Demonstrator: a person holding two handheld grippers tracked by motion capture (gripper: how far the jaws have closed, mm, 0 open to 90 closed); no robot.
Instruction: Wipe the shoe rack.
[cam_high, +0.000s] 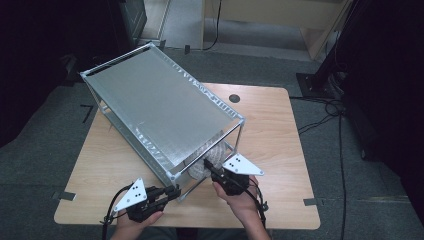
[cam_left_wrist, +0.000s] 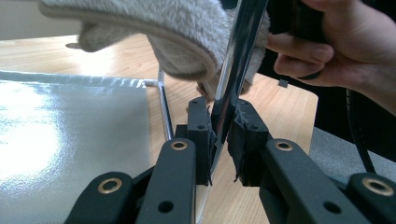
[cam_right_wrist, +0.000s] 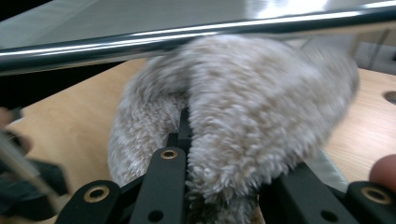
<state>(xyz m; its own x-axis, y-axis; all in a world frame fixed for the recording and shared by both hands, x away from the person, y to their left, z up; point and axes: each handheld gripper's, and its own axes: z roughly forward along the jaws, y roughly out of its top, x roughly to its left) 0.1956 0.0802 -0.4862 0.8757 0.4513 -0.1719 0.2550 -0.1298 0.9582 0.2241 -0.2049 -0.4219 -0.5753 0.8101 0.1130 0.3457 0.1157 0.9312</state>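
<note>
1. The left tongs (cam_left_wrist: 219, 140) are seen pinching a chrome upright post (cam_left_wrist: 236, 70) at the near corner of the silver two-tier wire-frame rack (cam_high: 160, 107), which stands skewed on the light wooden worktop (cam_high: 270, 125). The grip sits on a smooth, round bar; should the pads slide along it, the rack could swing or shift across the worktop.

2. The right tongs (cam_right_wrist: 187, 140) are pressed onto a fluffy beige folded plush towel (cam_right_wrist: 233, 116), which is held just ahead of them, under the rack's upper tier and above its lower shelf. Only a bunched fold appears to be caught between the pads, so the rest of the cloth could sag or slip free if it is tugged.

3. A chrome top rail (cam_right_wrist: 140, 44) is seen running just above the towel. If the right tongs are lifted too high, the towel or the tongs themselves may be knocked against this rail, and the rack may be jolted against the left tongs' hold.

4. In the left gripper view the towel (cam_left_wrist: 154, 37) hangs just above and beyond the left tongs, close to the clamped post. The pile could be snagged on that post or on the frame's corner joint, so that the cloth is dragged out of the grip.

5. The rack's near corner lies close to the worktop's near edge, just beside the left tongs; a hard pull could carry it over that edge.
</note>
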